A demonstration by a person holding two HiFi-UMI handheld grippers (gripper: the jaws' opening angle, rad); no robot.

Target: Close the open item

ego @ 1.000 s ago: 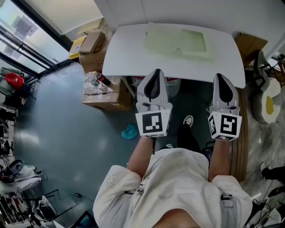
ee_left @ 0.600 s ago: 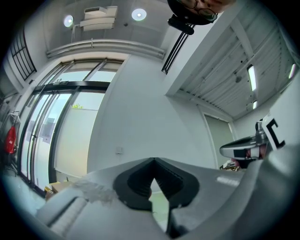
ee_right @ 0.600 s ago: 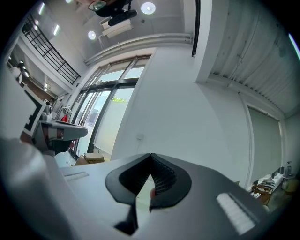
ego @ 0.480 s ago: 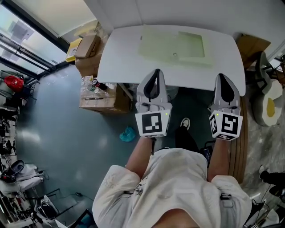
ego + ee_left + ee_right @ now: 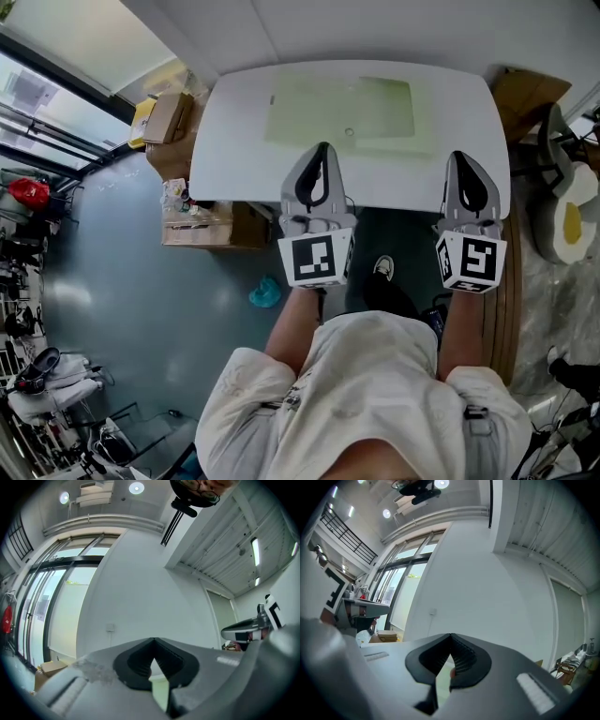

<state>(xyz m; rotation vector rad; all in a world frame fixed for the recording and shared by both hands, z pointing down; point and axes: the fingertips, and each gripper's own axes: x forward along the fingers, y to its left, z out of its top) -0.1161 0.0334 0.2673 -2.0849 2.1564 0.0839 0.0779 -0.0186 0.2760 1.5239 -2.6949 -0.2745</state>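
The left gripper (image 5: 322, 150) and right gripper (image 5: 466, 157) are held with jaws together, empty, at the white table (image 5: 234, 141) edge; the green item (image 5: 342, 108), upper centre, is probably not yet reached.

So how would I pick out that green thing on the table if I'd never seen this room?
Find the white table against the wall. Lying flat on its top, alone, is a pale green folder with a small round stud near its front edge. Unlike the brown cardboard boxes on the floor beside the table, it is thin and green.
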